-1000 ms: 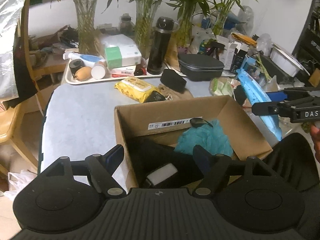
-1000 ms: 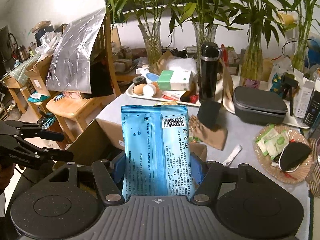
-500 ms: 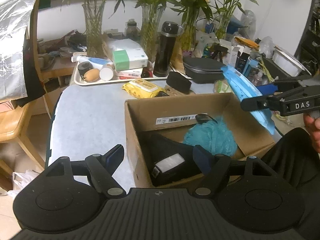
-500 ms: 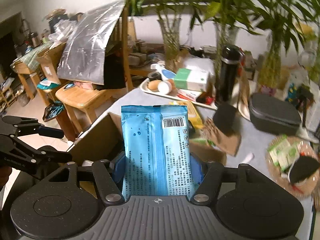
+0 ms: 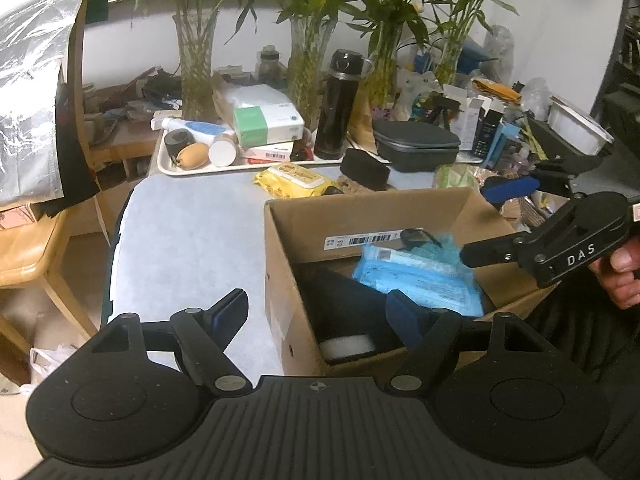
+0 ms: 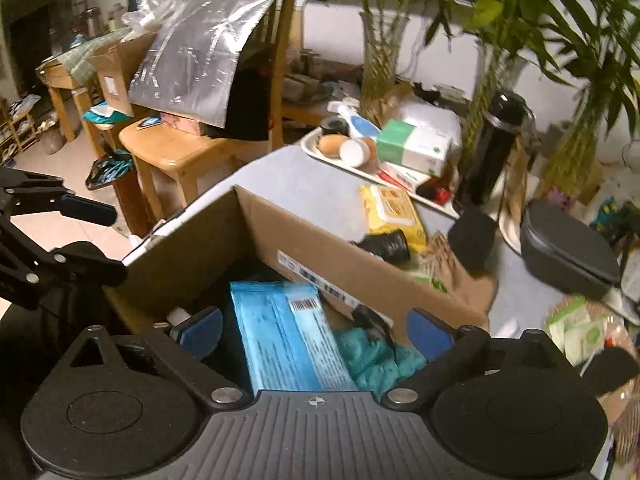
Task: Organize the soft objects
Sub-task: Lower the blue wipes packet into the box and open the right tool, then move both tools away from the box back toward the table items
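An open cardboard box (image 5: pixel 360 212) (image 6: pixel 280 236) stands on the grey table. Inside it a blue wipes pack (image 5: pixel 420 280) (image 6: pixel 288 340) lies partly on a teal bath puff (image 5: pixel 444 242) (image 6: pixel 372 356), beside a black soft item (image 5: pixel 344 304). My right gripper (image 6: pixel 316 330) (image 5: pixel 492 220) hovers over the box with its jaws opening. The blue pack lies loose below them, clear of both pads. My left gripper (image 5: pixel 316 308) (image 6: pixel 104 240) is open at the box's near corner, one finger outside the wall and one inside, gripping nothing. A yellow wipes pack (image 5: pixel 294 178) (image 6: pixel 392 212) lies behind the box.
A white tray (image 5: pixel 192 168) of toiletries, a black thermos (image 5: pixel 340 104), a dark zip case (image 5: pixel 416 144) and glass vases of bamboo crowd the table's far side. A wicker basket (image 6: pixel 576 320) with green packs sits right of the box. A wooden chair (image 5: pixel 24 248) stands at the left.
My right gripper came over the box, opened and let go of the blue pack, which now lies inside on the teal puff. My left gripper barely moved.
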Demonstrator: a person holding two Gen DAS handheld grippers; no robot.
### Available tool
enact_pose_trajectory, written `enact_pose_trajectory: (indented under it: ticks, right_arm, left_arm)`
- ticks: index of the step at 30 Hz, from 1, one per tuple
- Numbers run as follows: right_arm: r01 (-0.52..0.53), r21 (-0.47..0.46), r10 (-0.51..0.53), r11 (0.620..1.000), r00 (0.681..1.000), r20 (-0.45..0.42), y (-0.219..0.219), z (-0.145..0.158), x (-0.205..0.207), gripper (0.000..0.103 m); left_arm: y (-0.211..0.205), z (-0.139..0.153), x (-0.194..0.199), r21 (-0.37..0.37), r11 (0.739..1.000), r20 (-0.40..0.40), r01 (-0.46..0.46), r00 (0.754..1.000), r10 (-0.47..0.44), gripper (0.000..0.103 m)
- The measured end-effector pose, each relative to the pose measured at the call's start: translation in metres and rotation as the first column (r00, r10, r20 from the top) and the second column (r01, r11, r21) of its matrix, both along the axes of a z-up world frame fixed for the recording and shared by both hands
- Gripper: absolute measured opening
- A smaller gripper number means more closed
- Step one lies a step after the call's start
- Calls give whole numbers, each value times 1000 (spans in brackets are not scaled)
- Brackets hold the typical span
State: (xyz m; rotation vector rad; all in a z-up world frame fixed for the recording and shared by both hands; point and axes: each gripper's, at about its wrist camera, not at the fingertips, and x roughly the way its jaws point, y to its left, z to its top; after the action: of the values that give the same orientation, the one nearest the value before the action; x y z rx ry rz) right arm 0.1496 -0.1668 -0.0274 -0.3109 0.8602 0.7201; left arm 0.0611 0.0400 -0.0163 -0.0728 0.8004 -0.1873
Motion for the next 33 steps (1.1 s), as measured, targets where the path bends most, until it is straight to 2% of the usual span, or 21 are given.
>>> enact_pose_trajectory:
  ticks: [5, 9, 16, 25, 33]
  right_arm:
    - [60, -15, -60, 998, 998, -13, -17, -3, -1, 102]
    - [103, -4, -103, 995, 994, -24, -32, -3, -1, 103]
    - [152, 18, -152, 988, 988, -21, -50, -4, 1, 103]
    - [175, 23, -174, 984, 984, -33, -51, -7, 0, 103]
    - [199, 33, -199, 979, 980, -3, -47, 2, 11, 103]
  left_arm:
    - [1, -2, 2, 7, 1000, -12, -18, 1000, 18, 76]
    - [3, -3, 5, -13, 1000, -24, -22, 999, 22, 76]
    - [0, -3, 12, -3, 1000, -23, -31, 999, 31, 76]
    - [-9, -1, 23, -13, 1000, -34, -13, 999, 12, 76]
    - [-15, 3, 35, -21, 1000, -22, 13, 1000, -13, 76]
